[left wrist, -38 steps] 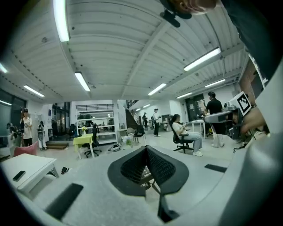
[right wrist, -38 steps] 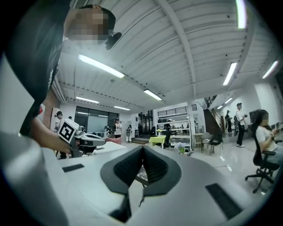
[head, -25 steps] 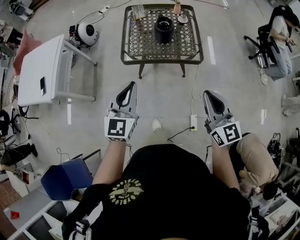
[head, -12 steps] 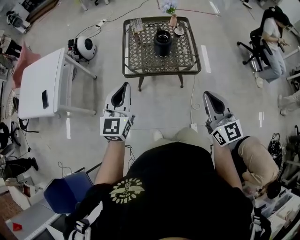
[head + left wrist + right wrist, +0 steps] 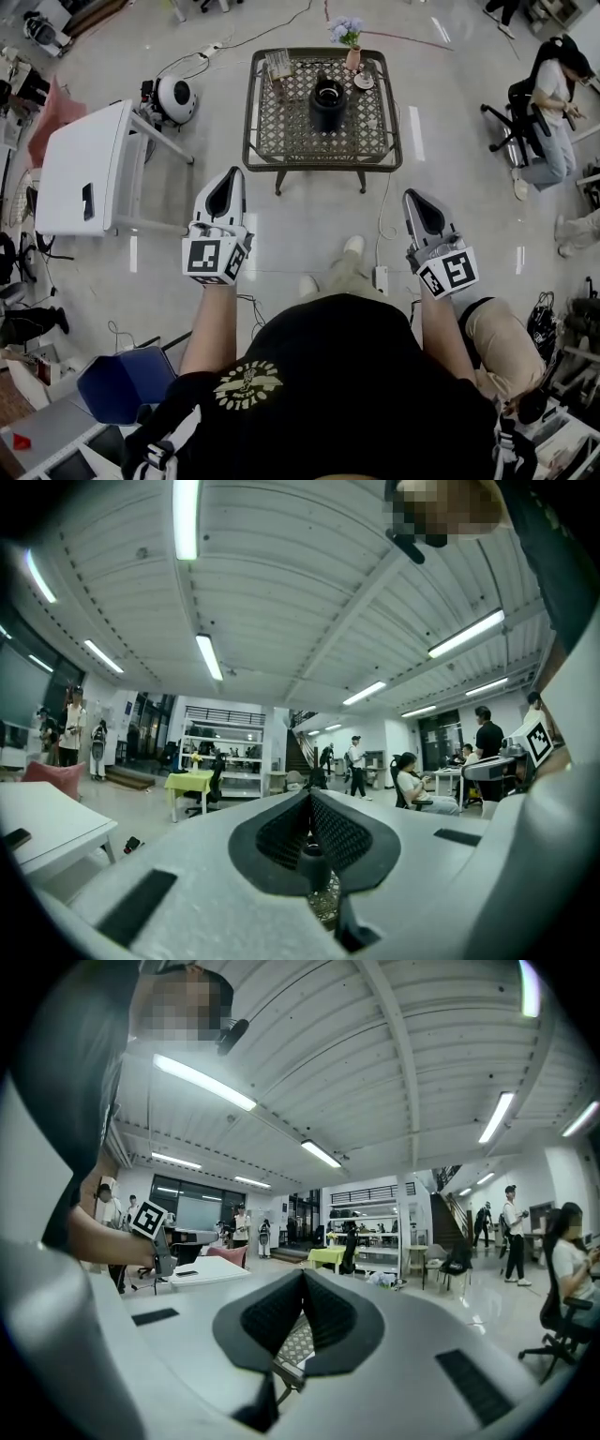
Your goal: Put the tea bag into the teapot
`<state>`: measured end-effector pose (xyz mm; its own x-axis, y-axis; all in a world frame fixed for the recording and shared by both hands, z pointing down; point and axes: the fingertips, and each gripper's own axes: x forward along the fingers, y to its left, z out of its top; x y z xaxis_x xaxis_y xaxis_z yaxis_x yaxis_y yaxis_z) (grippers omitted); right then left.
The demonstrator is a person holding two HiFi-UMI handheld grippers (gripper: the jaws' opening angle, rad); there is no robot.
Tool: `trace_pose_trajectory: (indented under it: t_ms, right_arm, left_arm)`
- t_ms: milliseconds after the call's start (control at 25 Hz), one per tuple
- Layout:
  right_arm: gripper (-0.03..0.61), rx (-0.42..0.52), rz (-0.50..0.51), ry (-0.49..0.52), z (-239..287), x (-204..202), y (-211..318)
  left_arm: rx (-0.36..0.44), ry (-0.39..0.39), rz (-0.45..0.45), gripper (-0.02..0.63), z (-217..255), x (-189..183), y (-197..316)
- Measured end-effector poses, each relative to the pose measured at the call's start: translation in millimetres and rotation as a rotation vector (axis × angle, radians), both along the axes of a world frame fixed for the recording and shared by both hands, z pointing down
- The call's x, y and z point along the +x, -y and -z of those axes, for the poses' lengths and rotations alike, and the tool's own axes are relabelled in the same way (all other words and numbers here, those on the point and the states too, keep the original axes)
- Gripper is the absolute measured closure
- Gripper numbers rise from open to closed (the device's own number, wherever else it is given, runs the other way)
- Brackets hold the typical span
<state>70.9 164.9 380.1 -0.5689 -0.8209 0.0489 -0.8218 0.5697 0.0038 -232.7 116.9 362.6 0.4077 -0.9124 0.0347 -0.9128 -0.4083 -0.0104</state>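
Nearest, at 6 o'clock, is the person's black shirt (image 5: 328, 375), with both forearms reaching forward. The left gripper (image 5: 226, 186) is held at about 11 o'clock over bare floor, its marker cube (image 5: 208, 259) toward the body. In the left gripper view its dark ribbed pads meet at the tips with nothing between them (image 5: 309, 803), so it is closed and empty. The right gripper (image 5: 422, 208) is held at about 1 o'clock at much the same reach. Its pads are likewise pressed together on nothing (image 5: 302, 1283). The two grippers are well apart, and the person's light shoes (image 5: 351, 249) are on the floor between them. A white power strip (image 5: 381, 278) lies on the floor near the right gripper. A blue chair (image 5: 122, 380) stands at 8 o'clock and a white table (image 5: 80, 169) at 10 o'clock, with a round white appliance (image 5: 174, 96) beyond that table. Straight ahead at 12 o'clock, well clear of both grippers, stands a metal lattice table (image 5: 281, 131). The black teapot (image 5: 327, 103) sits upright near the table's middle. Past it, toward the far right corner, are a small cup on a saucer (image 5: 364, 82) and a pink vase (image 5: 352, 59) holding pale flowers. A small light holder (image 5: 277, 66) stands at the far left corner. The tea bag is too small to pick out from here. At 2 o'clock, far off, a person sits in an office chair (image 5: 548, 94).
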Motion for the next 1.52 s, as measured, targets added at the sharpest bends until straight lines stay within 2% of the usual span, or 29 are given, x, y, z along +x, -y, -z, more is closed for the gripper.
trace_pose_trajectory:
  t_ms: [320, 600, 760, 1160, 1520]
  right_arm:
    - [0.569, -0.014, 0.016, -0.017, -11.9, 17.4, 56.1]
    - [0.569, 0.012, 0.039, -0.042, -8.3, 20.8, 99.9]
    - [0.569, 0.016, 0.052, -0.05, -7.7, 24.3, 114.0]
    - [0.569, 0.019, 0.096, -0.036, -2.0, 54.0, 159.6]
    - [0.569, 0.017, 0.164, -0.027, -0.8, 80.3, 189.1]
  left_arm:
    - [0.025, 0.028, -0.029, 0.618, 3.8, 36.0, 42.1]
    - [0.012, 0.173, -0.032, 0.618, -10.6, 60.6, 78.3]
    - [0.016, 0.144, -0.042, 0.618, -10.5, 71.2, 96.8]
    - [-0.011, 0.148, -0.054, 0.618, -12.4, 114.1, 136.7]
    - [-0.004, 0.149, -0.01, 0.618, -5.1, 147.3, 165.0]
